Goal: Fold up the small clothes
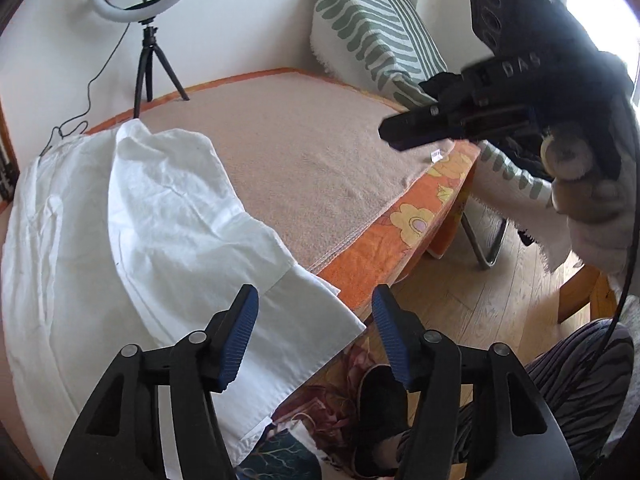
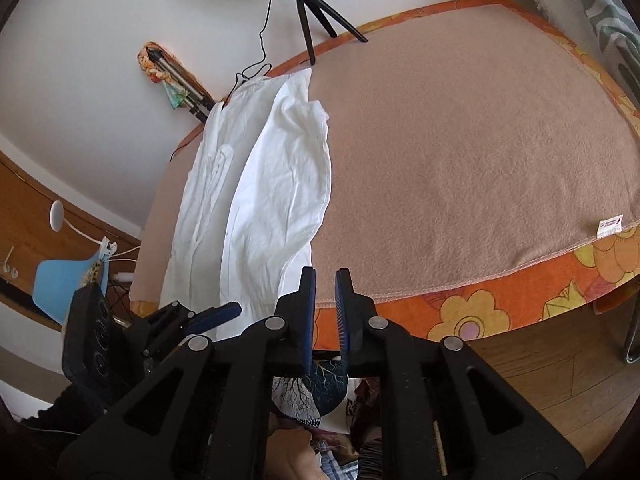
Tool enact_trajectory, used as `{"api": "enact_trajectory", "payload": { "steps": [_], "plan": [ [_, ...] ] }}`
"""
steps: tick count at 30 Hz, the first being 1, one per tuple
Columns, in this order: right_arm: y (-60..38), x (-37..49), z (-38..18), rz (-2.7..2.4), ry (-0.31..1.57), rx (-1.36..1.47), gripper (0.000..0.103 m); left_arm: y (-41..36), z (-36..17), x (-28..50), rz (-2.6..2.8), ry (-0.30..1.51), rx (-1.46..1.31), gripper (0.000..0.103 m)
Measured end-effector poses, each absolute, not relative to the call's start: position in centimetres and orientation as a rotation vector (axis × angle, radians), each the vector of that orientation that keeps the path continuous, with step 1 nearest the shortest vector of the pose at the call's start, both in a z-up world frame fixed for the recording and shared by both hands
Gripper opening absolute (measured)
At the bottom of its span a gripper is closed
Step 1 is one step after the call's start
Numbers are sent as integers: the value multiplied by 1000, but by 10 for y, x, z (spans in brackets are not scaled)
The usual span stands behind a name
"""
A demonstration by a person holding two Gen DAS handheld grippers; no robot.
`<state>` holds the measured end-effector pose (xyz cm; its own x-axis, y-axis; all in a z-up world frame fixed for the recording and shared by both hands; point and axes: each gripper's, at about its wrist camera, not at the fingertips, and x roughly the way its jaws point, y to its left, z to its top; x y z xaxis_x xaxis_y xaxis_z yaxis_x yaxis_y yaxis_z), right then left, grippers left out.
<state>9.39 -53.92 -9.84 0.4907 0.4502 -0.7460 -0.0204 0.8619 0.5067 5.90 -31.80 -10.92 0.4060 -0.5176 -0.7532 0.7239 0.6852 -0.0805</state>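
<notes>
Two grippers hang at the near edge of the table. The left gripper (image 1: 314, 336) has its blue-padded fingers (image 1: 236, 340) spread wide and grasps nothing; it sits above the lower corner of the white garment (image 1: 168, 216), where the cloth droops over the table edge, and no pad is seen touching the fabric. The right gripper (image 2: 325, 312) has its fingers drawn in until only a thin slit is left between the blue pads, and nothing is caught in that slit; it hovers just off the table edge, beside the garment's hem. In the left wrist view the right gripper shows as a black body held up in the air over the far right corner of the table. The white garment lies lengthwise along the left part of the table, one side folded over the middle, wrinkled. Beneath it a beige blanket (image 2: 460, 152) covers the tabletop, and under that an orange flowered cloth (image 2: 492, 304) hangs at the border. A ring light on a black tripod (image 1: 150, 60) stands at the far edge against the white wall, and a green-striped cushion (image 1: 372, 32) leans at the far right.
</notes>
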Motion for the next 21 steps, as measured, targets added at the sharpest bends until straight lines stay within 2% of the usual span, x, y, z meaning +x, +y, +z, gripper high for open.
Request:
{"api": "enact_trajectory", "payload": {
  "steps": [2,7,8,10,11,12,13,15,16,17,21],
  "plan": [
    [-551,106,-92,298,1001,487,25,-329,-121,65,-767,862,307,60],
    [-561,147,-97,305,980,489,25,-331,-147,81,-660,923,305,60],
    [-561,158,-101,325,987,487,25,-329,-151,83,-651,925,295,56],
    [-557,181,-108,346,991,488,25,-322,-153,85,-654,904,247,40],
    [-553,194,-113,361,993,485,26,-318,-152,87,-652,896,226,21],
    [-549,207,-117,367,993,487,26,-313,-151,88,-652,894,206,11],
    [-544,221,-123,370,996,493,27,-308,-149,90,-656,894,172,8],
    [-530,250,-136,382,1013,499,38,-296,-145,94,-648,901,71,5],
    [-522,264,-142,382,1018,484,49,-288,-142,96,-650,901,7,5],
    [-514,276,-149,373,1017,473,54,-278,-139,96,-653,897,-55,5],
    [-478,320,-175,393,1068,466,55,-247,-129,91,-626,865,-239,5]
  ]
}}
